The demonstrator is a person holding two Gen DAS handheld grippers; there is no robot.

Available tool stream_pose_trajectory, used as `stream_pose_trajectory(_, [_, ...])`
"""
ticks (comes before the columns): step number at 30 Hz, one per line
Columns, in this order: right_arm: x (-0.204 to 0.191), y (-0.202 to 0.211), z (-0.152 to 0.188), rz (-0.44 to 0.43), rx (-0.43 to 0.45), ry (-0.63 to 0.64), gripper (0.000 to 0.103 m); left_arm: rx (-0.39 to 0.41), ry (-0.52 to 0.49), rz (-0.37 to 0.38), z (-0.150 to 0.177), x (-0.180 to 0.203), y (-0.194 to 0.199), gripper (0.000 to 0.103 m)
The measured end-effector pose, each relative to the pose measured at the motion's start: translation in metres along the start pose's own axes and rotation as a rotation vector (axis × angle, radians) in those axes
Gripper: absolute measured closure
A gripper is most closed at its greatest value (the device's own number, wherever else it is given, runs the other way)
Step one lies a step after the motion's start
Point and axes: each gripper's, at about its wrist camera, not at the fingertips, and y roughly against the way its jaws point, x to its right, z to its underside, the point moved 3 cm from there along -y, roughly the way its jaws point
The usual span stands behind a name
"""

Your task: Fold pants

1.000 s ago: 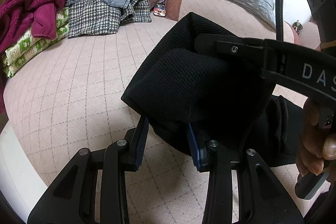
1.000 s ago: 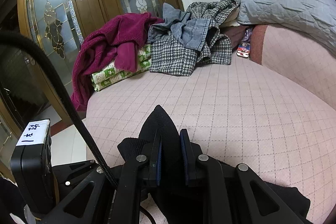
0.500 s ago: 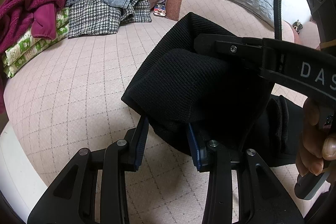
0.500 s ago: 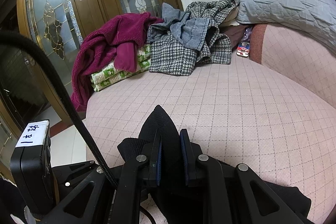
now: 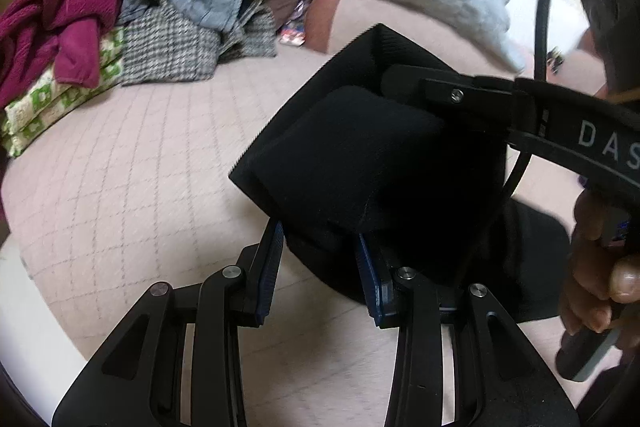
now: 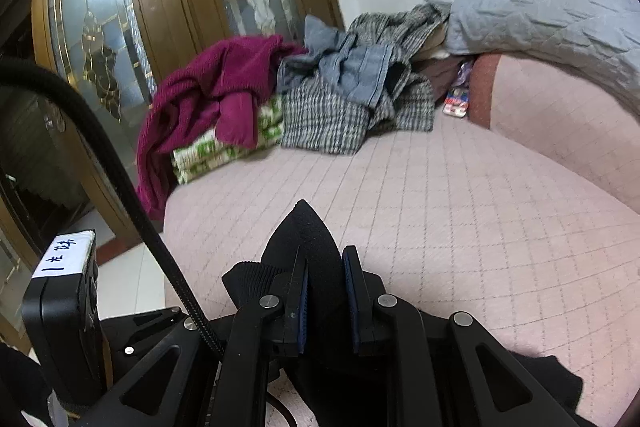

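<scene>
The black knit pants hang bunched above the pink quilted bed. My left gripper has its jaws spread around the lower fold of the fabric, which fills the gap between the blue pads. My right gripper is shut on a pointed corner of the pants, which sticks up between its pads. In the left wrist view the right gripper's black body reaches in from the right and pinches the upper edge of the pants. A hand holds its handle.
A pile of clothes lies at the far side of the bed: a magenta sweater, a grey checked garment and a green patterned cloth. A grey quilted pillow lies at the back right. Wooden glass doors stand left of the bed.
Both views have shifted slightly and blurred, so both grippers are moving a little with the pants. The grips have not changed.
</scene>
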Motion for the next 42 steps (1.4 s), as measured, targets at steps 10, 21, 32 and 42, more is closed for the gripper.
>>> stream_pose_trajectory(10, [0.089,0.147,0.014,0.134,0.191,-0.175,0.09,0.095,-0.161,0.288,-0.015,0.106,0.033,0.067])
stream_pose_trajectory(21, [0.203,0.213,0.137,0.439,-0.002,-0.402,0.088,0.005,-0.42,0.447,0.03,0.157,0.04,0.067])
stream_pose_trajectory(32, [0.213,0.263,0.138,0.271,0.109,-0.712,0.038,0.009,-0.42,0.368,-0.022,0.145,-0.001,0.067])
stream_pose_trajectory(42, [0.185,0.181,0.099,0.301,-0.031,-0.467,0.09,-0.141,-0.468,0.213,-0.031,0.167,-0.092,0.067])
